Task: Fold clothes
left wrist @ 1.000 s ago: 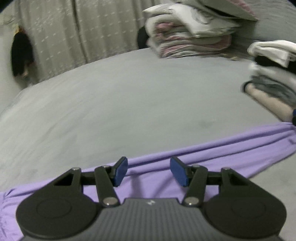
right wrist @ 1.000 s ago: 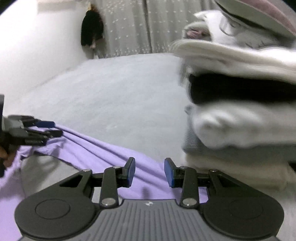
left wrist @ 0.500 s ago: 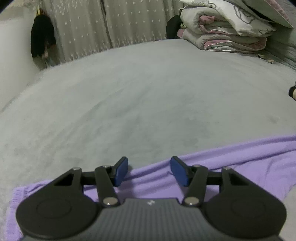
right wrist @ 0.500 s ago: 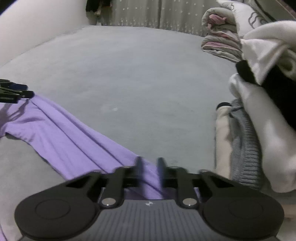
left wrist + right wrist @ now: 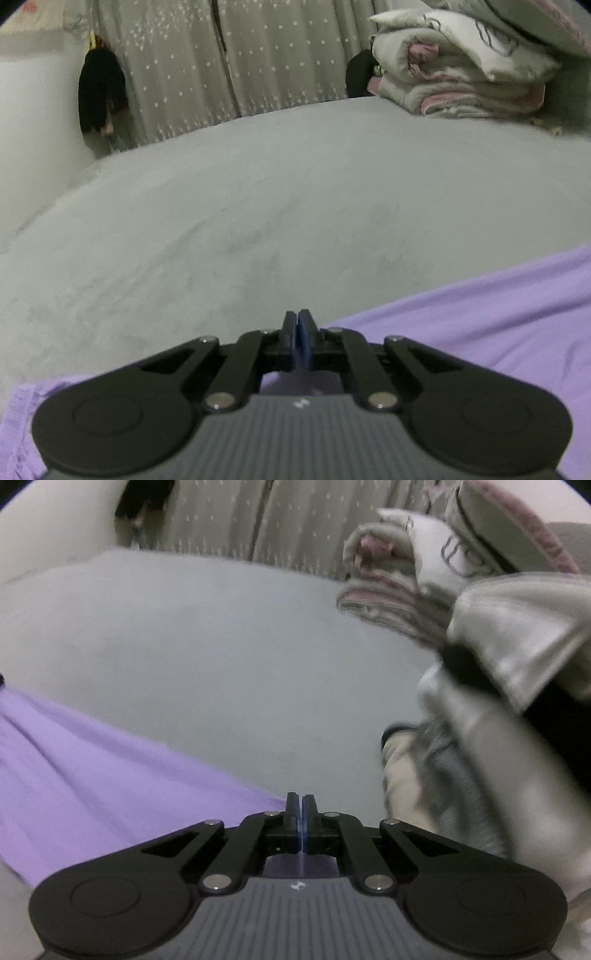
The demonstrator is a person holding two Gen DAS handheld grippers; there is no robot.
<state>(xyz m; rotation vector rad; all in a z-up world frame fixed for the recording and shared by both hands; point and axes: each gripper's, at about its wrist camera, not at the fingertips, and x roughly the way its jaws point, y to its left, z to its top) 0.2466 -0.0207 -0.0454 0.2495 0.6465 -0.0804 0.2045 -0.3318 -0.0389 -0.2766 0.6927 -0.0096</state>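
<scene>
A purple garment (image 5: 480, 325) lies stretched across the near part of the grey bed (image 5: 295, 192). My left gripper (image 5: 298, 334) is shut on the garment's near edge, with purple cloth showing under its jaws. In the right wrist view the same purple garment (image 5: 92, 760) runs off to the left. My right gripper (image 5: 300, 818) is shut on its other end, cloth visible between the pads.
A stack of folded clothes (image 5: 498, 701) stands close on the right of my right gripper. Folded quilts (image 5: 461, 74) lie at the far right of the bed. A grey starred curtain (image 5: 221, 55) and a dark hanging item (image 5: 99, 96) are at the back.
Both grippers have closed from open onto the purple garment's edge. The views have shifted and the cloth now lies flatter and wider.
</scene>
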